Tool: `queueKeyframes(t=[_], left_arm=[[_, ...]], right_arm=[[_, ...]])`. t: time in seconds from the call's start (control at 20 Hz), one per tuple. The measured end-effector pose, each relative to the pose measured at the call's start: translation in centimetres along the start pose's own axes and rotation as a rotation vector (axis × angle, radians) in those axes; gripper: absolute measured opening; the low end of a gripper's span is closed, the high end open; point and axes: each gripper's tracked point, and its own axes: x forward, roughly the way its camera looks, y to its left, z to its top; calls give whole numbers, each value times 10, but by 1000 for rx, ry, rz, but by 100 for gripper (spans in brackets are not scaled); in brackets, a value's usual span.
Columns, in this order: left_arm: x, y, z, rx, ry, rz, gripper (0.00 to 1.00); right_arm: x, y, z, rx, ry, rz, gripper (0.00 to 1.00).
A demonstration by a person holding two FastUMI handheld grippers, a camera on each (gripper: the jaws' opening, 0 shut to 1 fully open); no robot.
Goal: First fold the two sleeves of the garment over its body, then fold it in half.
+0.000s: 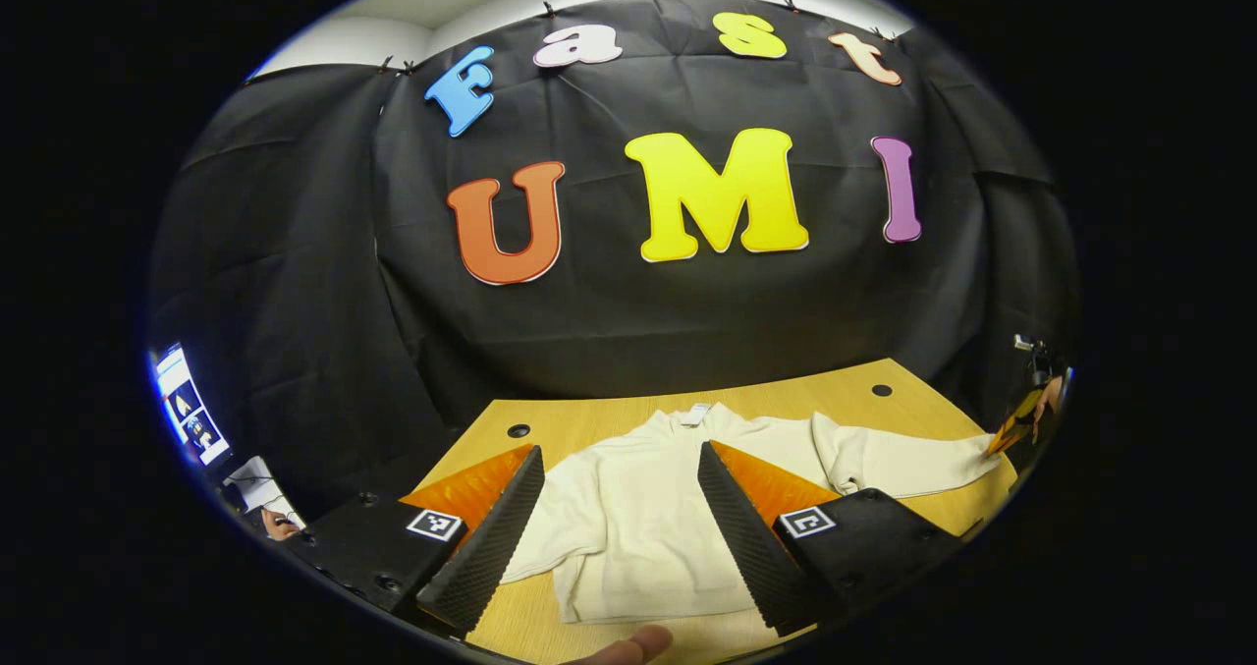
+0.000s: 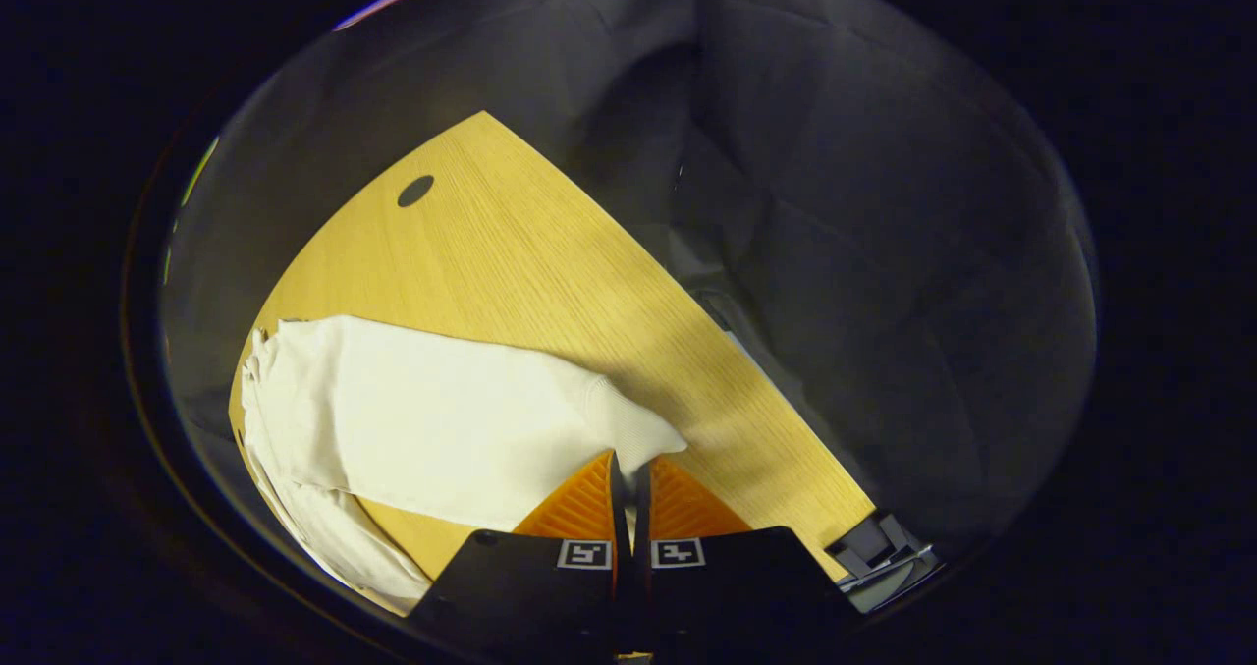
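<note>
A cream sweater lies flat on the wooden table, collar toward the wall. My left gripper hovers over its body, open wide with nothing between its fingers. One sleeve stretches out to the right, where the right gripper and a hand hold its end. In the right gripper view, the right gripper is shut on the ribbed cuff of that sleeve, which lies across the table. The sweater's other sleeve is tucked beside the left finger.
The table has round cable holes near its back corners. A lit screen stands at far left. A fingertip shows at the near edge. A metal bracket sits off the table's corner.
</note>
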Motion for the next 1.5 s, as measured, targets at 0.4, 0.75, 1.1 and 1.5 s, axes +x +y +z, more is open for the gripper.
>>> queueKeyframes(t=[0.4,0.75,1.1,1.5], left_arm=[[15,50,-18,-26,-19,-13,100],[28,105,-49,-24,13,-8,100],[18,154,-75,25,10,23,100],[-3,178,-107,41,59,45,100]], right_arm=[[-115,118,25,-150,-158,130,0],[-176,299,-20,-437,-211,327,0],[-160,466,-126,-667,-112,462,0],[-98,593,-269,-896,47,528,0]])
